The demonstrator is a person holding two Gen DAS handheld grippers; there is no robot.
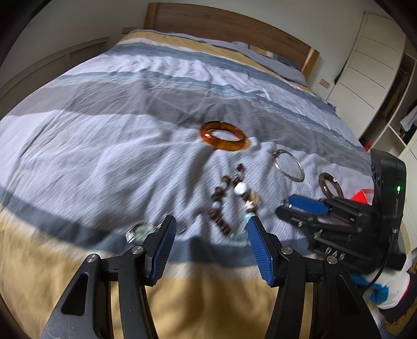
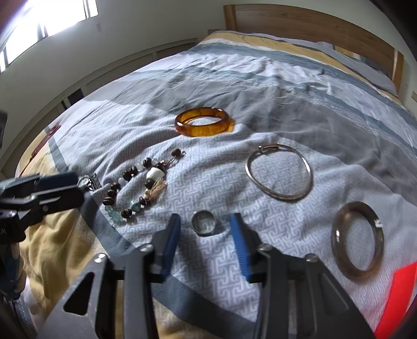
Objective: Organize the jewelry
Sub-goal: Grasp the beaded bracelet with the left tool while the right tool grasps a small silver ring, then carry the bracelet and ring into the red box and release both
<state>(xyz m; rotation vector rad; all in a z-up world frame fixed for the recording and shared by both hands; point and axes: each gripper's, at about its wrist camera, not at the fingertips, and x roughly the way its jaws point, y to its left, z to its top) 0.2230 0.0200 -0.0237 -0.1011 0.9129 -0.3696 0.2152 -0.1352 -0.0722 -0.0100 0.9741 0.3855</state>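
Observation:
Jewelry lies on a striped bedspread (image 2: 260,86). An amber bangle (image 2: 204,125) sits farthest back, also in the left wrist view (image 1: 223,136). A brown beaded bracelet (image 2: 135,187) with a white bead lies left of centre. A thin metal bangle (image 2: 280,172) and a grey stone bangle (image 2: 357,240) lie to the right. A small metal ring (image 2: 204,223) lies between the open fingers of my right gripper (image 2: 206,221). A wristwatch (image 2: 88,181) lies by my left gripper (image 2: 65,187). My left gripper (image 1: 211,221) is open and empty, just short of the beads (image 1: 229,200).
A red object (image 2: 398,294) sits at the right edge of the bed, near the grey bangle. A wooden headboard (image 2: 312,23) stands at the back. White wardrobe doors and shelves (image 1: 365,65) stand to the right. The bedspread is wrinkled.

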